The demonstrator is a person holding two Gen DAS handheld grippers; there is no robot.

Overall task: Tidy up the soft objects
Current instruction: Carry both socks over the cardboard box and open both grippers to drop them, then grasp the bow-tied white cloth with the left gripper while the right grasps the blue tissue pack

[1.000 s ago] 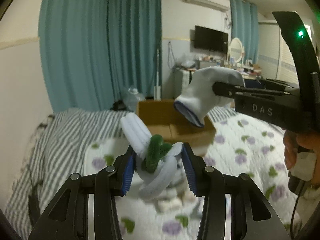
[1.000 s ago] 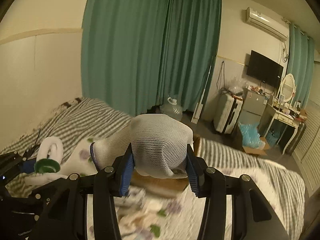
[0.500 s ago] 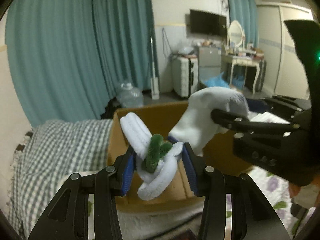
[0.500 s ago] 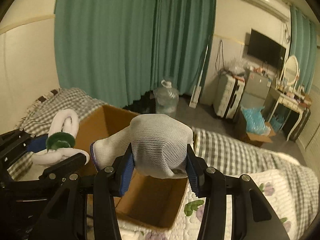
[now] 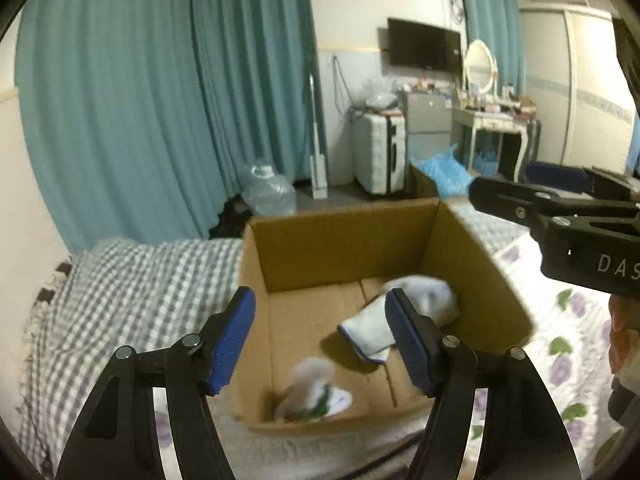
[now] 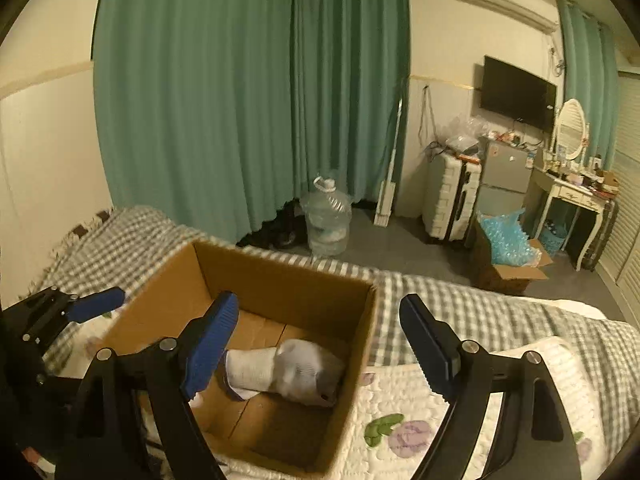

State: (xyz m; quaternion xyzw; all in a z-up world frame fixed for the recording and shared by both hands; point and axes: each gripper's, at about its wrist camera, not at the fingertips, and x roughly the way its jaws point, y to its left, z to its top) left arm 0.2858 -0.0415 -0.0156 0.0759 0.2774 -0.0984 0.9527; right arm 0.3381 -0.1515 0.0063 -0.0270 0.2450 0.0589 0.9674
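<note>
Presently: left gripper point(image 5: 320, 338) and right gripper point(image 6: 318, 346), jaws just opened and empty above the cardboard box point(image 5: 340, 240), white sock point(image 5: 404, 316) and blurred, seemingly white-and-green plush point(image 5: 312, 394) dropped inside for storage.

open cardboard box point(image 5: 340, 240) on the bed. white sock point(image 5: 404, 312) lies crumpled on box floor toward its right wall. white-and-green soft piece point(image 5: 316, 392), blurred, at near left corner.

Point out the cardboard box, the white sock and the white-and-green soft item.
cardboard box point(image 5: 344, 248): left wrist view, inner back wall.
white sock point(image 6: 280, 372): right wrist view, middle of its body.
white-and-green soft item point(image 5: 316, 392): left wrist view, blurred middle.
</note>
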